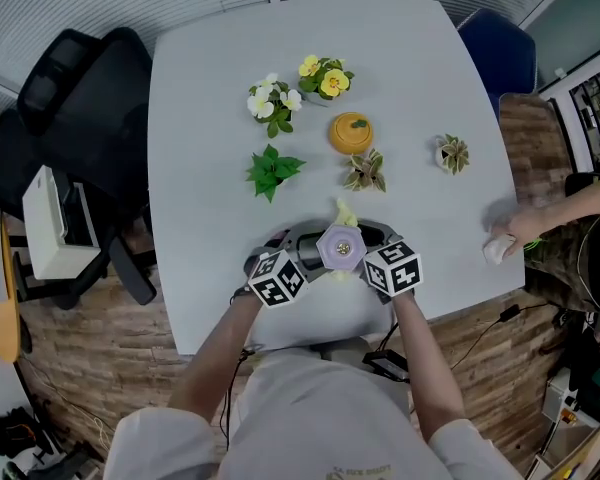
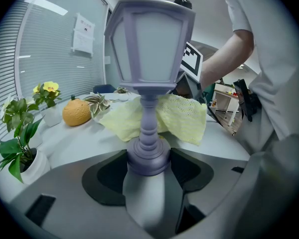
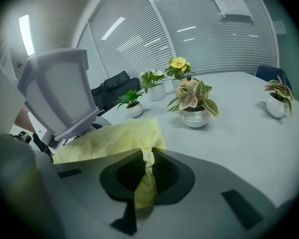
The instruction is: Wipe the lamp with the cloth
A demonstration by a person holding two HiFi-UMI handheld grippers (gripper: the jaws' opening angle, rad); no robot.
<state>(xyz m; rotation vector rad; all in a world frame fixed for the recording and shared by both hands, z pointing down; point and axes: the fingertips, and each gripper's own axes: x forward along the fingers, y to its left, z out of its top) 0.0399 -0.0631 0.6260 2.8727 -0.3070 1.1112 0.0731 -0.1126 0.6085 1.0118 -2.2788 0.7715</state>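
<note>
Both grippers are meeting at the near edge of the table (image 1: 210,148), the left gripper (image 2: 148,158) clamping the lamp (image 2: 149,44) by its base, the right gripper (image 3: 145,176) pinching the cloth (image 3: 114,138) beside the stem; wiping is seemingly starting, next needing cloth pressed onto the panes.

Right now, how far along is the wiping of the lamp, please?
Done: both things are gripped. The left gripper is shut on the base of the lamp, and the right gripper is shut on the yellow cloth. In hand: the cloth sits close by the lamp's stem. Left: the wiping itself; how much is done, I cannot tell.
</note>
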